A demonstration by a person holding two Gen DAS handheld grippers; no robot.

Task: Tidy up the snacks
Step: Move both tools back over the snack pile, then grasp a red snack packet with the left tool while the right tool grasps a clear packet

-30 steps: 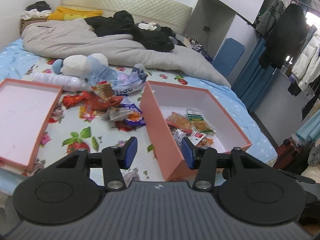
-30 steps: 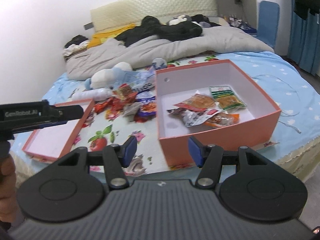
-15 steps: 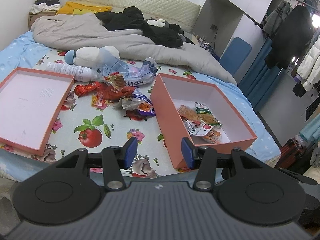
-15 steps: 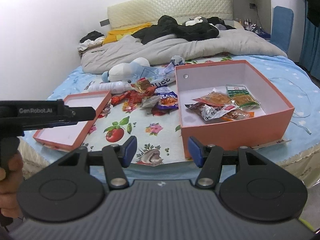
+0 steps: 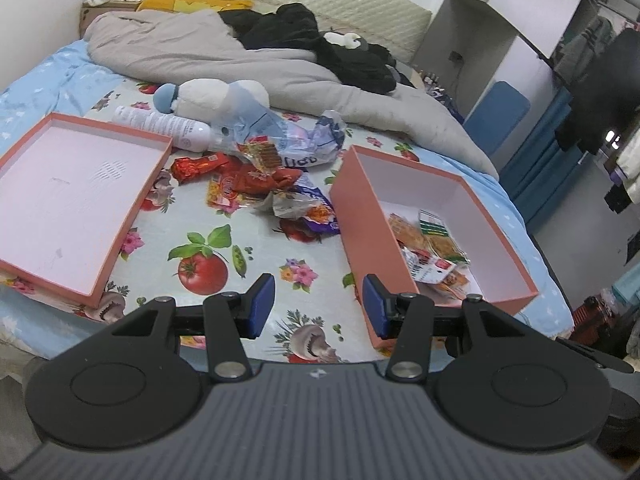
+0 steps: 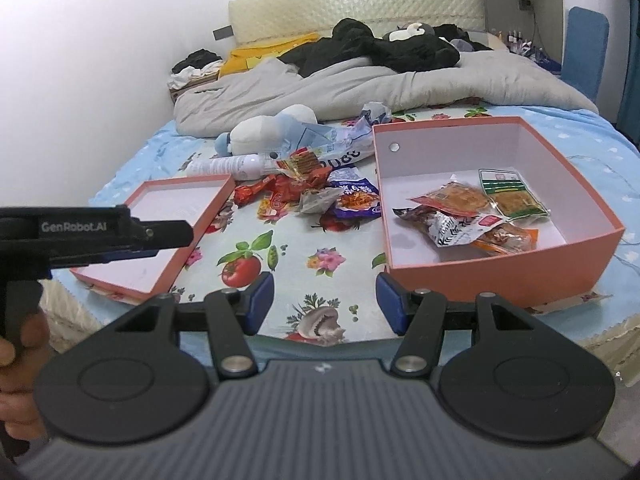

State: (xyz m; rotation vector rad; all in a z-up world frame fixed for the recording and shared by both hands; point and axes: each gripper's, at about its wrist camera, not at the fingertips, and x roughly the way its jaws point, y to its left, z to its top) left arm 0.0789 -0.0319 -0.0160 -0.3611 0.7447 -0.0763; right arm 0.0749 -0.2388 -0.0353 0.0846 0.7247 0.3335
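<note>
Bed [image 5: 48,80] with fruit-print cloth [image 5: 208,264]; I'm holding off at its near edge. Deep box [image 6: 520,276] to the right, a few packets already lying in it. Shallow lid [image 5: 72,200] to the left, nothing in it. Snack pile [image 5: 264,184] lies between them, beside a white bottle [image 5: 164,124] and a plush toy [image 5: 212,94].

Packets look light, crinkly, slick film; contents probably brittle, so I'd squeeze gently. Best hold, I judge: a sealed end or a raised fold, not the flat face. The purple packet [image 6: 354,200] nearest the box looks easiest.

Left gripper [image 5: 318,306]: jaws apart, nothing between. Right gripper [image 6: 325,304]: likewise apart, nothing held.
</note>
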